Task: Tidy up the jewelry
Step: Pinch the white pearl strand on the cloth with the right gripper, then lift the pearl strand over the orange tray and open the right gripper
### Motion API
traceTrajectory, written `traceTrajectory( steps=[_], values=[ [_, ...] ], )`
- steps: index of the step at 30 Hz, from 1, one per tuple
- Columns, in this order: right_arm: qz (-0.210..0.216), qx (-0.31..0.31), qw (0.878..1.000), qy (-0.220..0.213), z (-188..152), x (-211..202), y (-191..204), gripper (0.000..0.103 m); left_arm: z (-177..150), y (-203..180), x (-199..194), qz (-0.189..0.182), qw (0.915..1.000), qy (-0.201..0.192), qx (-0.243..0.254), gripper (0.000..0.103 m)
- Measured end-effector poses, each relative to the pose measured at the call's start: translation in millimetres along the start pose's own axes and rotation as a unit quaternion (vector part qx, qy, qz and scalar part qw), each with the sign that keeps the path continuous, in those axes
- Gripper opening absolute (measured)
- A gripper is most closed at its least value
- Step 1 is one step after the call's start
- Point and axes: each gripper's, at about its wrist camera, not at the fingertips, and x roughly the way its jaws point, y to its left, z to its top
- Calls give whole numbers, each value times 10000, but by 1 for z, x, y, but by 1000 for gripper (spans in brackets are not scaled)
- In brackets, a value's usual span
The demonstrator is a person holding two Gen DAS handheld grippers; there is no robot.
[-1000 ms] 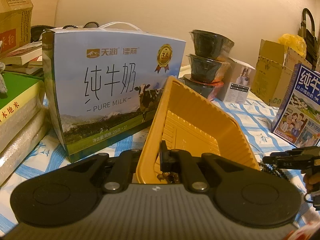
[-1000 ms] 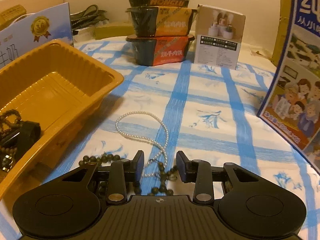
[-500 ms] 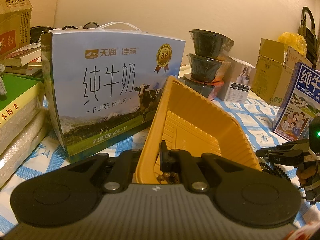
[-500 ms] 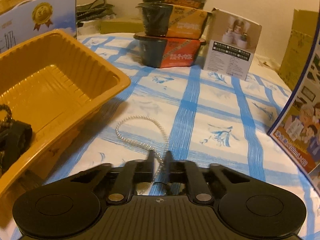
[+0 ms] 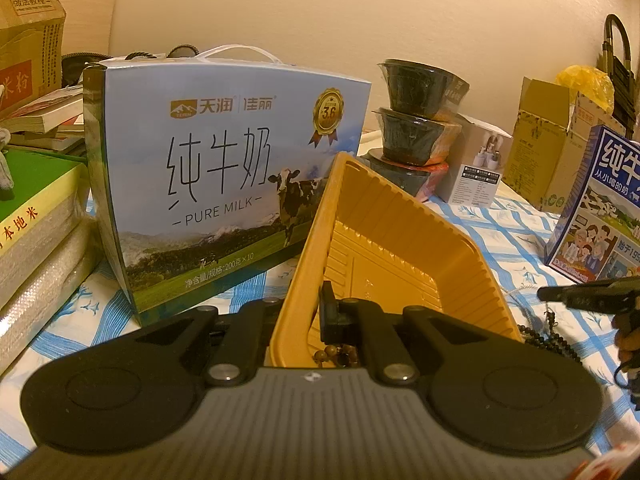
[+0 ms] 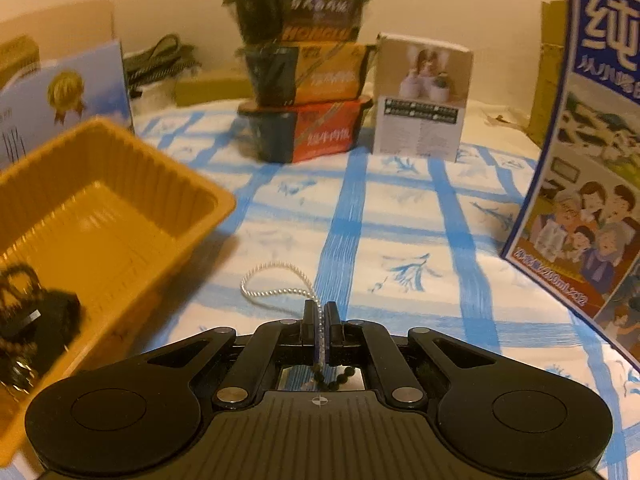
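My left gripper (image 5: pixel 308 316) is shut on the near wall of a yellow plastic tray (image 5: pixel 400 248) and holds it tilted up. A brown bead bracelet (image 5: pixel 334 354) lies in the tray's near corner. In the right wrist view my right gripper (image 6: pixel 320 314) is shut on a white pearl necklace (image 6: pixel 272 280), whose loop trails forward onto the blue-checked cloth. A dark bead string (image 6: pixel 334 376) shows just below its jaws. The tray (image 6: pixel 120 216) stands to the left of it. At the left wrist view's right edge, the right gripper (image 5: pixel 560 294) hovers over the dark beads (image 5: pixel 550 340).
A large blue milk box (image 5: pixel 224 184) stands behind the tray, with stacked books (image 5: pixel 36 208) at the far left. Stacked noodle bowls (image 6: pixel 300 92) and a small white box (image 6: pixel 420 100) stand at the back. A blue milk carton (image 6: pixel 592 160) stands at the right.
My right gripper's jaws went from open over the beads to shut on the pearl necklace. The necklace's loop has been drawn narrower. The left gripper and the tray have stayed still.
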Motion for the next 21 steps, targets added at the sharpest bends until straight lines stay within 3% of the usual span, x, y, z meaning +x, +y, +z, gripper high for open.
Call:
traceTrajectory(
  steps=[7, 21],
  values=[
    [38, 320, 9989, -326, 16, -31, -4, 3, 1, -2, -3, -40, 10000, -21, 6, 7],
    [593, 1231, 9866, -895, 54, -111, -22, 2, 1, -4, -6, -69, 10000, -38, -36, 7]
  ],
)
